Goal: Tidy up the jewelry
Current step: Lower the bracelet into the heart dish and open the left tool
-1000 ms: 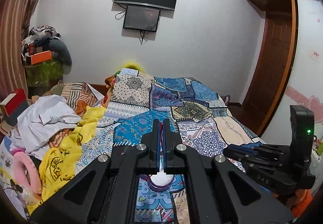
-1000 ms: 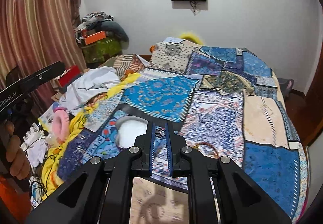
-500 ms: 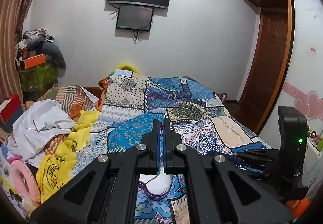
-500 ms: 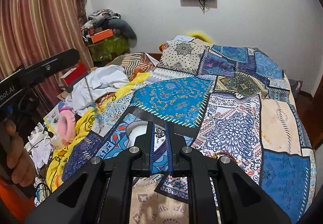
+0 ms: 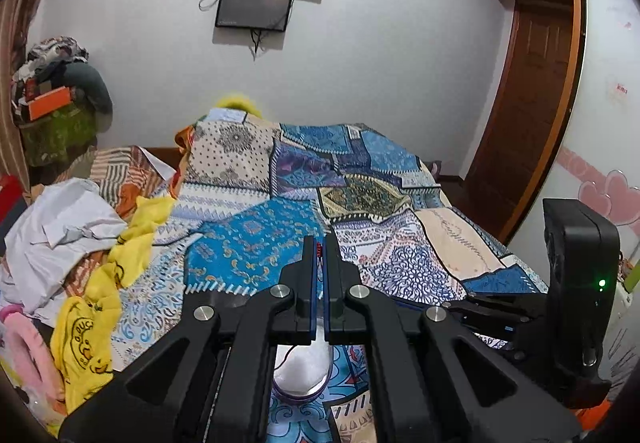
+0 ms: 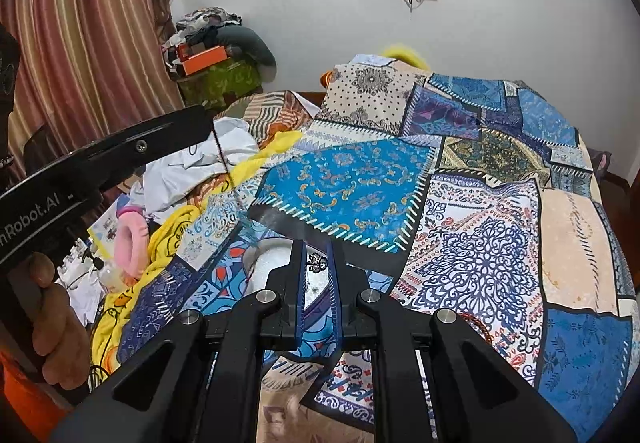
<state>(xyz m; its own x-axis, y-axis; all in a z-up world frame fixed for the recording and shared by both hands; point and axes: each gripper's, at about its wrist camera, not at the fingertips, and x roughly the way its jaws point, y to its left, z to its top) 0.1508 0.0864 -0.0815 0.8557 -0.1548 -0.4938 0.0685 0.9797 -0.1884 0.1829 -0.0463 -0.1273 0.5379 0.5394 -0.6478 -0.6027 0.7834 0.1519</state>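
My left gripper [image 5: 319, 249] is shut on a thin dark red beaded chain [image 5: 319, 251]; in the right wrist view the chain [image 6: 224, 163] hangs from its tip [image 6: 200, 123] down toward a white dish with a purple rim [image 6: 276, 263]. The dish also shows under the left gripper [image 5: 302, 371]. My right gripper [image 6: 317, 263] is shut on a small dark metal ornament [image 6: 317, 262], held above the dish's right side. A brown cord bracelet [image 6: 478, 325] lies on the bedspread to the right.
A patchwork bedspread [image 6: 460, 203] covers the bed. White and yellow clothes [image 5: 80, 235] and a pink ring [image 6: 130, 239] are piled on the left. The right gripper's body [image 5: 576, 295] is at the left view's right edge. A wooden door [image 5: 528, 115] is at the right.
Both grippers have risen and tilted up, so the dish sits lower in both views. The chain now hangs from the left gripper. Both grippers stayed shut.
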